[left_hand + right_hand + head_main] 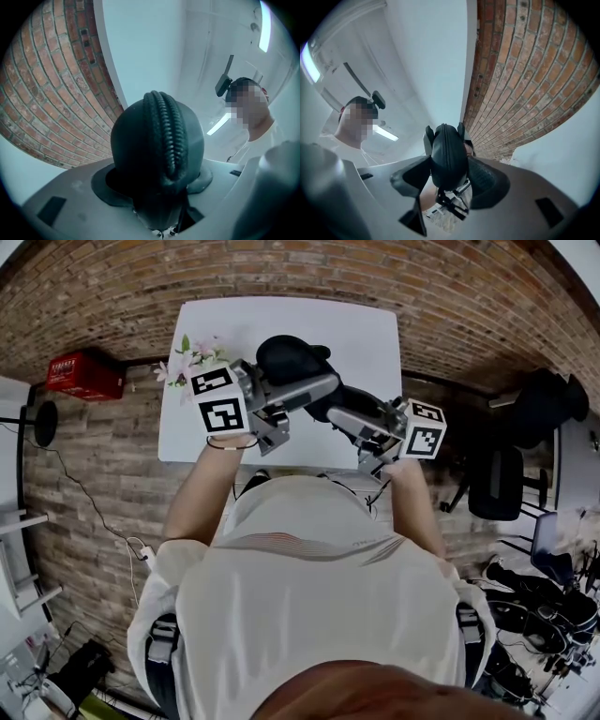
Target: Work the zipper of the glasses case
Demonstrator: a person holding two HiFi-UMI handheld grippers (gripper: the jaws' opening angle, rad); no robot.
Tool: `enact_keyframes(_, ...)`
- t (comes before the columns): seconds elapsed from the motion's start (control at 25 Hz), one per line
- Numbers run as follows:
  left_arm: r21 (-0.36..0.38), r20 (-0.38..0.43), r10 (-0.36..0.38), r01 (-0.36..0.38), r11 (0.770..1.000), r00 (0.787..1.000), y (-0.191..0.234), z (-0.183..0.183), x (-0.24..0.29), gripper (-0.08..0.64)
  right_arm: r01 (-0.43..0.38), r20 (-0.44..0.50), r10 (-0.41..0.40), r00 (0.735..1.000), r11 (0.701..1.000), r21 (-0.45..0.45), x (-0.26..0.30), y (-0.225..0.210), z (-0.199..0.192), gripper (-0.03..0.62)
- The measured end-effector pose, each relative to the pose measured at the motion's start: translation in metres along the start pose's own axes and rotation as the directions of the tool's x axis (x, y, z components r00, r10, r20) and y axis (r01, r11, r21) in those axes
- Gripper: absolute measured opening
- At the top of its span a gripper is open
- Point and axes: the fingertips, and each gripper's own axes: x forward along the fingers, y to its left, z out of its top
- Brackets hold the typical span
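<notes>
- Bench [370,343], white, lies below and beyond both sets of jaws. The task's thing does not rest on it.
- Left gripper [157,180] stands with its jaws wide, clamped on the broad end of the glasses case [291,357]. A dark pad sits against each flank, and the case fills the whole gap.
- Right gripper [447,178] has its jaws set narrower, clenched on the case's slim opposite end. The shell sticks up out of the gap between the two pads.
- Glasses case is a dark, rounded shell held in the air, bridging the two sets of jaws with one end in each.
- Zipper [166,136] runs straight up the middle of the left jaws' gap and over the end of the case. Its teeth are meshed along all of the stretch that shows. Between the right jaws the seam also reads as a closed line. I cannot pick out the slider or its pull in any view.
- Progress, as I judge it: the case is lifted and braced, but the zipper looks shut, so the sliding itself seems not begun. What is left is for one set of jaws to let go, find the pull and draw it along the seam.
- Flowers [192,357], a small sprig, lie at the bench's corner, off to the outer side of the left jaws and well apart from them.
</notes>
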Motion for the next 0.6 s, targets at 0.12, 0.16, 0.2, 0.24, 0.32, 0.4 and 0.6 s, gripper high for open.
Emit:
enact_keyframes(0.12, -0.015, 0.03, 0.047, -0.047, 0.999, 0.998, 0.008, 0.008, -0.004, 0.262, 0.026, 0.037, -0.024, 0.999, 0.997, -0.071, -0.006, 0.002, 0.009, 0.326)
enact_keyframes(0.16, -0.022, 0.044, 0.064, -0.064, 0.998, 0.997, 0.011, 0.011, -0.006, 0.262, 0.033, 0.054, -0.029, 0.998, 0.996, -0.085, -0.008, 0.002, 0.013, 0.33)
enact_keyframes(0.2, -0.026, 0.055, 0.08, -0.079, 0.997, 0.995, 0.013, 0.014, -0.009, 0.262, 0.045, 0.072, -0.038, 0.997, 0.994, -0.099, -0.011, 0.002, 0.017, 0.33)
enact_keyframes(0.24, -0.025, 0.064, 0.092, -0.09, 0.996, 0.994, 0.015, 0.016, -0.01, 0.262, 0.063, 0.092, -0.052, 0.994, 0.991, -0.117, -0.015, 0.002, 0.021, 0.33)
enact_keyframes(0.32, -0.013, 0.076, 0.108, -0.108, 0.994, 0.991, 0.016, 0.021, -0.013, 0.262, 0.111, 0.137, -0.089, 0.987, 0.981, -0.161, -0.023, 0.0, 0.029, 0.326)
enact_keyframes(0.4, -0.001, 0.101, 0.135, -0.135, 0.991, 0.986, 0.019, 0.027, -0.015, 0.262, 0.168, 0.189, -0.13, 0.973, 0.964, -0.205, -0.033, -0.003, 0.037, 0.301)
enact_keyframes(0.6, 0.006, 0.178, 0.221, -0.226, 0.974, 0.959, 0.032, 0.048, -0.026, 0.259, 0.353, 0.21, -0.297, 0.932, 0.878, -0.325, -0.047, -0.022, 0.026, 0.257)
